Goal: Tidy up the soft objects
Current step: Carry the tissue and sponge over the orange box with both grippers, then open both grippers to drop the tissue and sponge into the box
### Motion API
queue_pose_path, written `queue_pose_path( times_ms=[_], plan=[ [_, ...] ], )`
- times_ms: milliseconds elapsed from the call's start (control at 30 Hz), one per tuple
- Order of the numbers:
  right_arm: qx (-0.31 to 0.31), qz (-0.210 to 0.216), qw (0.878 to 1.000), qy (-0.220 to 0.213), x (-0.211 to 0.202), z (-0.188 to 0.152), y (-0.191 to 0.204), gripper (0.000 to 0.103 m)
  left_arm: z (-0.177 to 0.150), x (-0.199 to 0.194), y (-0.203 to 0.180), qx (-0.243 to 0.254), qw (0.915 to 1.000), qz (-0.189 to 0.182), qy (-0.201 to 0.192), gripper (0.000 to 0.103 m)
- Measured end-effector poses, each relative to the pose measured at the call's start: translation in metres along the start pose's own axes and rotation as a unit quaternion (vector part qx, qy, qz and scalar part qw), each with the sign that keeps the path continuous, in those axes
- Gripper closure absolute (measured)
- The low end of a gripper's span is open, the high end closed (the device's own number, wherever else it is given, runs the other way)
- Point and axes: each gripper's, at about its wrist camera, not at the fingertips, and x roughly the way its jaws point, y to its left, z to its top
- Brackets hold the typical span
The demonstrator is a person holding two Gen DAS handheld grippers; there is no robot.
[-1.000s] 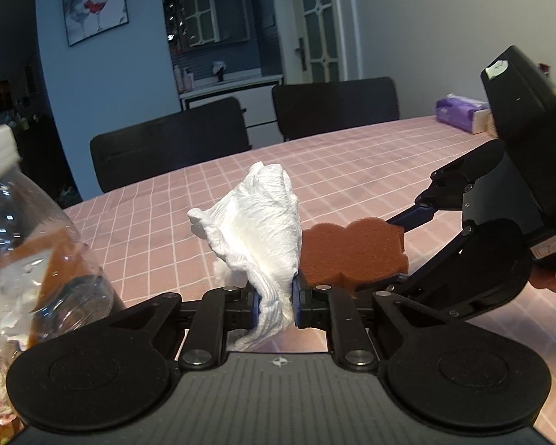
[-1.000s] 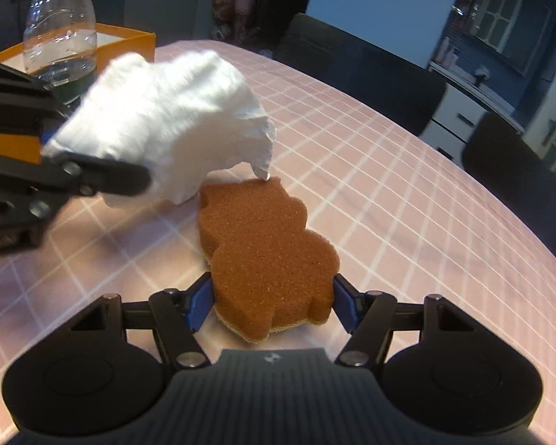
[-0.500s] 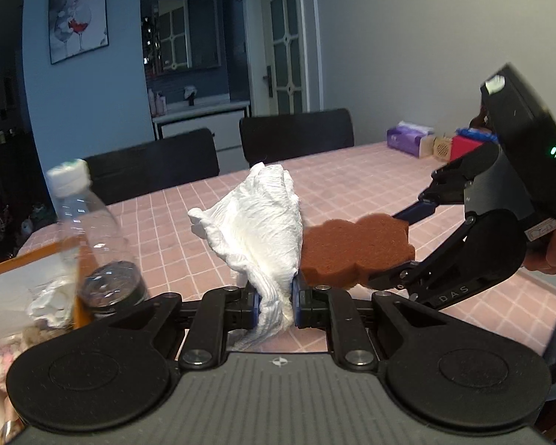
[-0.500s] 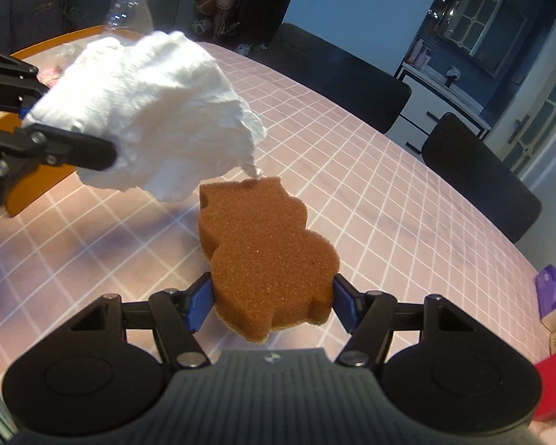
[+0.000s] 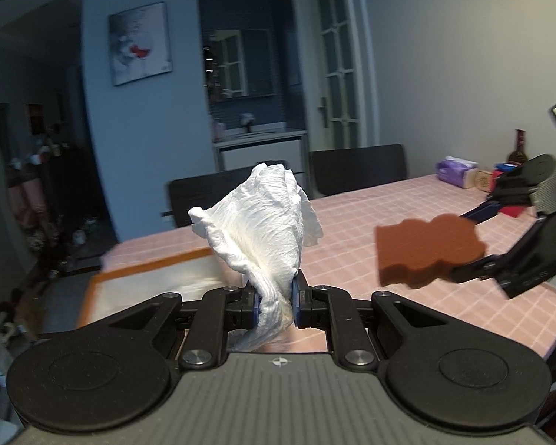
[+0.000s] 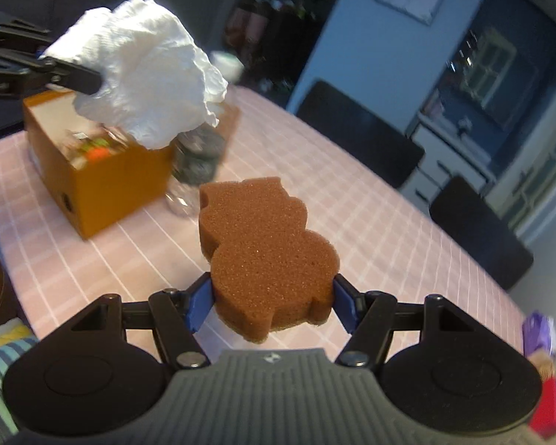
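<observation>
I counted two soft things in my grip, one per tool. My left gripper point(image 5: 276, 298) had its blue-padded fingers point(image 5: 299, 289) pressed in on the twisted lower end of a crumpled white paper towel point(image 5: 263, 222), whose creased, quilted folds fanned upward above the jaws; from the right wrist camera the same wad point(image 6: 144, 70) hung in the air over the box. My right gripper point(image 6: 272, 298) pinched one brown, coarse-pored foam sponge with a lobed, wavy outline point(image 6: 267, 256), its two blue fingertips point(image 6: 200, 302) squeezing the wide near end, the slab held flat above the table. In the left wrist view the sponge point(image 5: 426, 250) sat well apart to the right of the towel, motion-blurred.

Below them lay one table covered in a pink cloth with a white grid point(image 6: 370, 230). On it stood one open orange cardboard box point(image 6: 103, 181) with small colourful items inside that I could not make out, and just beside its right side one clear plastic bottle point(image 6: 196, 163), blurred. I saw two dark chairs point(image 6: 359, 137) along the far edge. One purple tissue pack point(image 5: 457, 172) rested near the table's far end, next to some small boxes too blurred to name.
</observation>
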Motion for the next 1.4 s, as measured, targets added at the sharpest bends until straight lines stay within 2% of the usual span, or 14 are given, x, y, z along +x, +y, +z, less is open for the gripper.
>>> queue_pose_path(
  times_ms=[200, 300, 433, 633, 800, 867, 933, 1033, 1200, 1400],
  plan=[
    [-0.03, 0.027, 0.998, -0.05, -0.013, 0.039, 0.038, 0.037, 0.008, -0.011, 0.028, 0.013, 0.9989, 0.042, 0.019, 0.086],
    [-0.025, 0.054, 0.996, -0.06, -0.004, 0.059, 0.053, 0.037, 0.007, -0.008, 0.04, 0.015, 0.9976, 0.049, 0.047, 0.086],
    [-0.03, 0.082, 0.994, -0.058, 0.019, 0.085, 0.074, 0.037, -0.002, 0.007, 0.053, 0.027, 0.9927, 0.055, 0.104, 0.086],
    [-0.035, 0.099, 0.994, -0.012, 0.069, 0.12, 0.091, 0.036, -0.016, 0.031, 0.066, 0.066, 0.9771, 0.067, 0.191, 0.086],
    [-0.036, 0.104, 0.994, 0.029, 0.105, 0.144, 0.101, 0.036, -0.028, 0.054, 0.071, 0.131, 0.9557, 0.097, 0.245, 0.086],
    [-0.052, 0.101, 0.993, 0.037, 0.117, 0.149, 0.108, 0.036, -0.032, 0.061, 0.072, 0.142, 0.9503, 0.088, 0.263, 0.086],
    [-0.063, 0.106, 0.991, 0.045, 0.127, 0.151, 0.114, 0.036, -0.035, 0.067, 0.072, 0.143, 0.95, 0.06, 0.271, 0.086],
    [-0.077, 0.105, 0.99, 0.059, 0.142, 0.152, 0.123, 0.036, -0.04, 0.076, 0.077, 0.116, 0.9509, 0.016, 0.286, 0.086],
    [-0.084, 0.111, 0.987, 0.076, 0.158, 0.149, 0.128, 0.035, -0.055, 0.095, 0.083, 0.111, 0.9417, -0.006, 0.318, 0.085],
    [-0.087, 0.118, 0.985, 0.088, 0.177, 0.149, 0.131, 0.035, -0.057, 0.11, 0.091, 0.104, 0.9322, -0.02, 0.346, 0.085]
  ],
)
